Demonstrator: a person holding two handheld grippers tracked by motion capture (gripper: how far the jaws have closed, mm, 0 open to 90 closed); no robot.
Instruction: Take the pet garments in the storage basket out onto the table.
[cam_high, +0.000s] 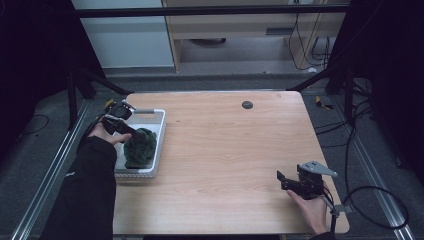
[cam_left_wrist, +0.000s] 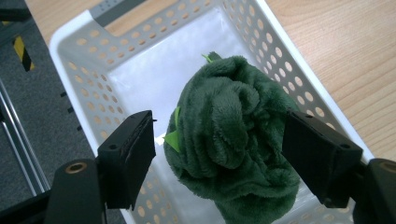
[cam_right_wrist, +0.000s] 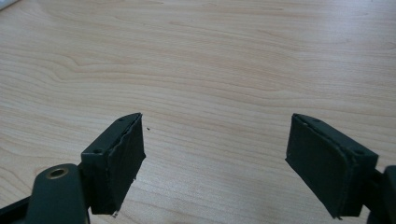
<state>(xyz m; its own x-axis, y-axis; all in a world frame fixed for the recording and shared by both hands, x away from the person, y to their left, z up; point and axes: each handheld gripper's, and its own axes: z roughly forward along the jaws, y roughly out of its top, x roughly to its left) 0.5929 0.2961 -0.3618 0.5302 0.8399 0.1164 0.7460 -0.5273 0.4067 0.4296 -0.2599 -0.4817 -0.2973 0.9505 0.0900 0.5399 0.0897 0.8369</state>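
Left gripper (cam_left_wrist: 219, 154) positioned over white perforated basket (cam_high: 161, 131) at left edge of wooden table (cam_high: 235, 150), jaws wide apart and straddling bunched dark green plush cloth (cam_left_wrist: 233, 140); pads not visibly pressing on fabric, gap evident at left pad, right pad close against cloth edge. Posture judged as approach for a pinch on upper folds, jaw line set across narrowest part of the bundle so that both pads can meet soft material rather than basket wall. Cloth located inside basket, heaped toward the near half, far half of basket floor bare; small bright green tag or trim (cam_left_wrist: 173, 139) protruding from one fold. No other contents discernible in basket. Right gripper (cam_right_wrist: 215, 163) parked low over bare tabletop at near right corner, well apart from basket, jaws likewise spread with nothing between them; placement judged as standby, clear of working area and ready to receive or spread cloth once lifted.
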